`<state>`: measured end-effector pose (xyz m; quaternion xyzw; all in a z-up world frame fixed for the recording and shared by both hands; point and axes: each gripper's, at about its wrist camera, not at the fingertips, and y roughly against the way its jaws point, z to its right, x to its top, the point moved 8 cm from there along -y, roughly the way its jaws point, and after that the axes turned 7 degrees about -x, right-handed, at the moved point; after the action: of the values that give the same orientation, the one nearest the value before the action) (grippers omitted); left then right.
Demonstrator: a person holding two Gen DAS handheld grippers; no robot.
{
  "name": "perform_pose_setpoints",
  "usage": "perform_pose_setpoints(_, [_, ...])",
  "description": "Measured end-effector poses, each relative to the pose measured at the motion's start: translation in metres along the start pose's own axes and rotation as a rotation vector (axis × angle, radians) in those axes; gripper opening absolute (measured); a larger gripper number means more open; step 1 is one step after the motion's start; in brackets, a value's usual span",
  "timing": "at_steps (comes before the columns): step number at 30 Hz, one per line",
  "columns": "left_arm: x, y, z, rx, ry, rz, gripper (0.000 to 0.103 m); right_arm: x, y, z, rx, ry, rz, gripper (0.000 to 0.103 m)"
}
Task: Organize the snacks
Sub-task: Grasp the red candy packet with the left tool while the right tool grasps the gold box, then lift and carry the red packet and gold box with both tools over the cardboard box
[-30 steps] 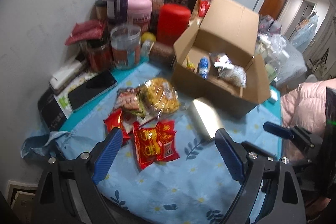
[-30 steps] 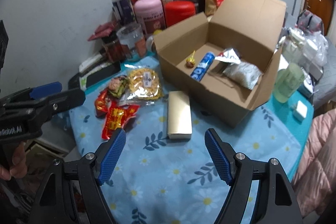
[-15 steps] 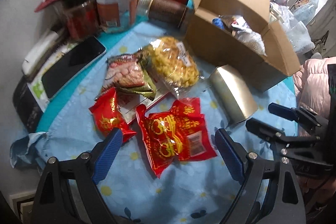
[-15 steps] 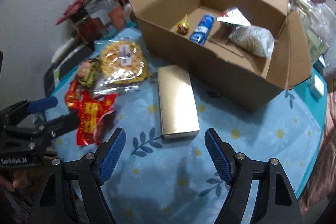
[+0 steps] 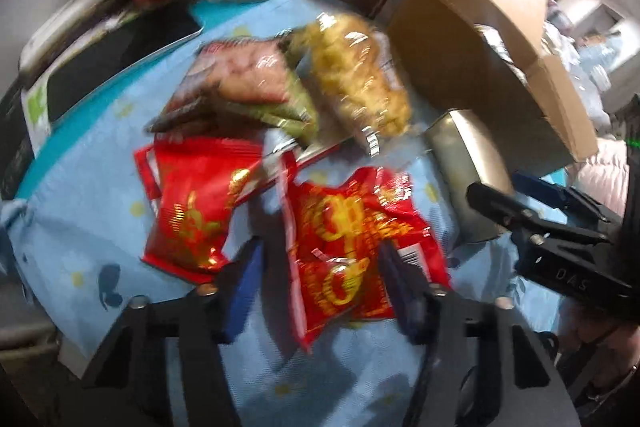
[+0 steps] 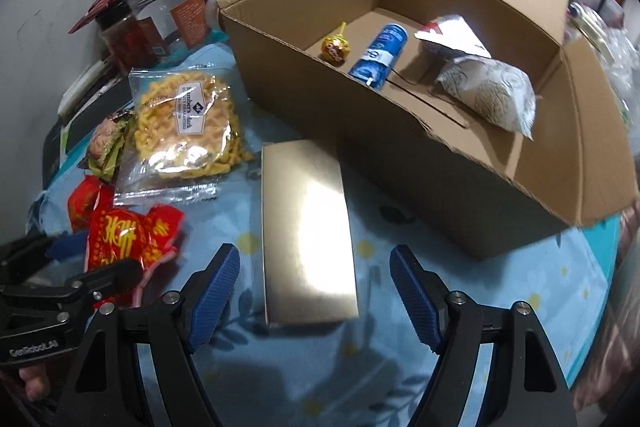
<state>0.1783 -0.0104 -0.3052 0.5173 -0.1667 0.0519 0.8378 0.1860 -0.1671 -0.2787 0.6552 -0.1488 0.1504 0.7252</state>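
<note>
Right gripper (image 6: 314, 291) jaws apart, straddling near end of gold box (image 6: 306, 227) flat on counter; cardboard box (image 6: 400, 155) just beyond; left gripper (image 5: 320, 287) jaws apart around red snack packet (image 5: 352, 247), view blurred.

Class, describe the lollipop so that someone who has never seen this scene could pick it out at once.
Start at the open cardboard box on the blue floral tablecloth. Look on the box floor at its left end, beside the blue can that lies on its side. The lollipop is the small round sweet in an orange-yellow wrapper on a thin yellow stick, far smaller than the can and the pale packets further right.
</note>
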Motion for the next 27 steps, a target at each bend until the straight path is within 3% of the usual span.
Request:
perform_pose_setpoints(3, [-0.001,0.001,0.002,-0.007,-0.019,0.011,0.042,0.005,-0.005,-0.004,0.021,0.007,0.004,0.078])
perform_pose_setpoints(7, [-0.003,0.000,0.005,-0.004,-0.023,0.012,0.039,0.005,-0.012,-0.010,0.053,0.012,-0.018,0.076])
perform_pose_setpoints(9, [-0.007,-0.001,0.010,-0.008,-0.037,-0.008,0.039,0.002,-0.016,-0.010,0.047,0.005,-0.043,0.055])
perform_pose_setpoints(11, [-0.012,-0.002,0.018,-0.008,-0.051,-0.031,0.039,-0.002,-0.017,-0.009,0.064,0.005,-0.060,0.044])
perform_pose_setpoints(18, [-0.033,0.004,0.042,0.007,-0.114,-0.072,0.036,-0.026,0.000,-0.001,0.090,0.012,-0.073,0.044])
perform_pose_setpoints(23, [-0.048,0.008,0.064,0.017,-0.196,-0.092,0.035,-0.063,0.017,0.003,0.098,0.010,-0.111,0.044])
perform_pose_setpoints(27, [-0.053,0.007,0.070,0.021,-0.200,-0.099,0.035,-0.094,0.027,0.003,0.111,0.024,-0.144,0.044])
